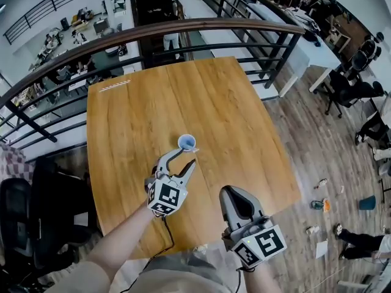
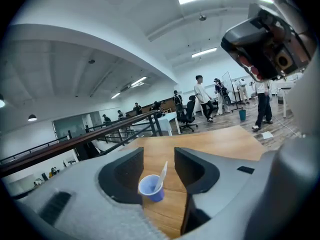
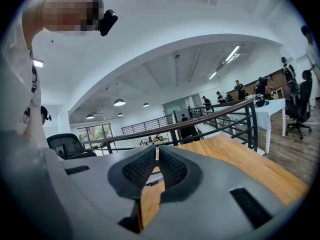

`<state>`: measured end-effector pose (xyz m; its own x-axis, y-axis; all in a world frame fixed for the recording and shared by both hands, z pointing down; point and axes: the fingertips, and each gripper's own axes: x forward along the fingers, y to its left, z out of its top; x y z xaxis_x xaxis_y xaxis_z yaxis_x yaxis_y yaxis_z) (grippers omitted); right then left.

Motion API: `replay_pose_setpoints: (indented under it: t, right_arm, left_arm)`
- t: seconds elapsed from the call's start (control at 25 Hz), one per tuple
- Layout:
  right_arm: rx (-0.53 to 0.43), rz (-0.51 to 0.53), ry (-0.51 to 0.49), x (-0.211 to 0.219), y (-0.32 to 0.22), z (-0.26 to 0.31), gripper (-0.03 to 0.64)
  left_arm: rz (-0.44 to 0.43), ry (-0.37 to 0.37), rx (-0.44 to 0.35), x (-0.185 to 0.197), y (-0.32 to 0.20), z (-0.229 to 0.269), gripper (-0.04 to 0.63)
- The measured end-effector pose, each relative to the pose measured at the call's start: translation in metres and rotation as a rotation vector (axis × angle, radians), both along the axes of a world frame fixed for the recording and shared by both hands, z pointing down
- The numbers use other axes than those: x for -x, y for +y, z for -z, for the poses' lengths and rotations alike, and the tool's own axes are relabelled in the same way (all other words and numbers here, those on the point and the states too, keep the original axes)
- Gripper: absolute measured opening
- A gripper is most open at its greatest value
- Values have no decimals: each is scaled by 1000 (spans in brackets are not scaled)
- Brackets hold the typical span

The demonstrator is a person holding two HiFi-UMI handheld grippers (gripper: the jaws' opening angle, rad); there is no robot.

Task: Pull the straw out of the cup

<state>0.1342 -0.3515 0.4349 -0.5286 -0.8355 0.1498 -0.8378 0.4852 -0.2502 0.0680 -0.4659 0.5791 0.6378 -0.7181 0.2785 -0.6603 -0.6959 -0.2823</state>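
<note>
1. The left gripper (image 2: pixel 159 156) has its two jaws wide apart. It holds nothing.
2. A small blue cup (image 2: pixel 151 188) shows in the gap between those jaws. It stands upright on the wooden table (image 2: pixel 215 139). Neither pad presses on it.
3. A white straw (image 2: pixel 162 173) leans in the cup, with its top tipped to the right. Its bottom end is hidden inside the cup, and I cannot tell what else is in there.
4. In the head view the left jaw tips are just beside the cup. The straw there is only a tiny pale bit, too small to make out well.
5. The right gripper (image 3: pixel 157 156) has its jaws together, with just a thin slit between them and nothing in it. In the head view it is nearer the person, apart from the cup.
6. Both of the person's arms are cut off by the bottom edge of the head view.
7. A dark railing (image 1: pixel 183 30) curves past the far side of the table. A black chair (image 1: pixel 18 218) on the left is partly cut off by the picture's edge.
</note>
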Motion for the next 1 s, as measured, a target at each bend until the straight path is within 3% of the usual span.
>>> replay_pose_setpoints:
  t: [0.44, 0.68, 1.0]
  right_arm:
    - [63, -32, -7, -8, -27, -35, 32]
    - [82, -42, -1, -13, -31, -46, 32]
    - [101, -40, 2, -12, -26, -52, 32]
  left_arm:
    - [-6, -136, 49, -16, -40, -78, 181]
    - [-11, -164, 41, -23, -51, -91, 178]
    - [-28, -146, 57, -28, -51, -93, 111]
